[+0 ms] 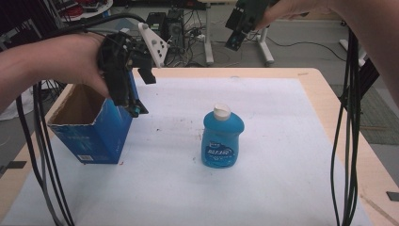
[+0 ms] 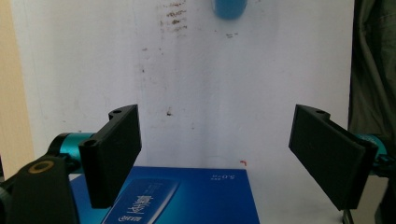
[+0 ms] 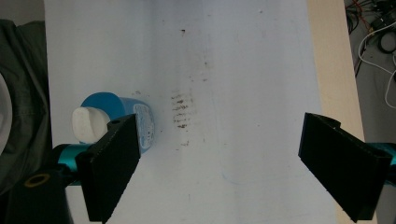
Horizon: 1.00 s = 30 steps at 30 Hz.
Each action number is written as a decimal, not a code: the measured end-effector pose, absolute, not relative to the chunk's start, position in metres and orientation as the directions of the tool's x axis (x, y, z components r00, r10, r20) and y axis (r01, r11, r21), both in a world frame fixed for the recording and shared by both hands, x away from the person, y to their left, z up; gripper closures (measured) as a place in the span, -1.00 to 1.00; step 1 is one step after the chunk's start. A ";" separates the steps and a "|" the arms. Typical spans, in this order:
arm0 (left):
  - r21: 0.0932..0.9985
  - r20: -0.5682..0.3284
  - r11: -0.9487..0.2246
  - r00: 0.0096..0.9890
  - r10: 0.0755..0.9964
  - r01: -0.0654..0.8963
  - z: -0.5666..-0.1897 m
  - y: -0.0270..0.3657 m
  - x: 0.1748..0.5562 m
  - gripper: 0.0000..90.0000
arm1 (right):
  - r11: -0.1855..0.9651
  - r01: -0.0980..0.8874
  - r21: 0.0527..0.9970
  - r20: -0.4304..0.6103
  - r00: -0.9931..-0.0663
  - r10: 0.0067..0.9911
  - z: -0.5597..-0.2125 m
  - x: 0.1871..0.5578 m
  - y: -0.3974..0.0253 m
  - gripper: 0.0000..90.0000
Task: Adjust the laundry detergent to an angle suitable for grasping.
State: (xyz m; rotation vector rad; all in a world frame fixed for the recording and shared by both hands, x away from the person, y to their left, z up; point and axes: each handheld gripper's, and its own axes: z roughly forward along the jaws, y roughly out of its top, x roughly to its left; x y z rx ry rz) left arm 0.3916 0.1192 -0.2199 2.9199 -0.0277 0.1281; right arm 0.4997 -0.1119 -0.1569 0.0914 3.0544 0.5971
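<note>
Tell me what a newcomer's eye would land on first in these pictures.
First, the blue bottle with its white cap, standing upright alone mid-table on the white sheet. Next, the open blue carton at the table's left edge, with the left gripper hanging open just above its rim. The right gripper is held high over the far side, jaws wide.

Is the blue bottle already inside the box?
No, the blue bottle stands upright on the white sheet, apart from the open blue box.

Blue bottle (image 1: 222,141), white cap (image 1: 221,111); blue box (image 1: 94,134).
</note>
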 end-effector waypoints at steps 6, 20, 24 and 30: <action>0.228 0.089 -0.974 0.996 0.002 -0.018 -0.219 0.120 0.390 -0.62 | 0.918 0.054 0.394 -0.020 -0.998 0.068 -0.158 0.497 -0.122 -0.73; 0.224 0.093 -0.974 0.996 -0.001 -0.022 -0.219 0.120 0.391 -0.62 | 0.899 0.069 0.432 -0.028 -0.996 0.090 -0.161 0.490 -0.147 -0.73; 0.223 0.090 -0.975 0.996 0.005 -0.016 -0.218 0.121 0.391 -0.62 | 0.900 0.073 0.430 -0.024 -0.995 0.092 -0.161 0.490 -0.147 -0.73; 0.230 0.097 -0.973 0.995 0.001 -0.022 -0.216 0.122 0.388 -0.62 | 0.902 0.063 0.427 -0.021 -0.997 0.080 -0.163 0.490 -0.138 -0.73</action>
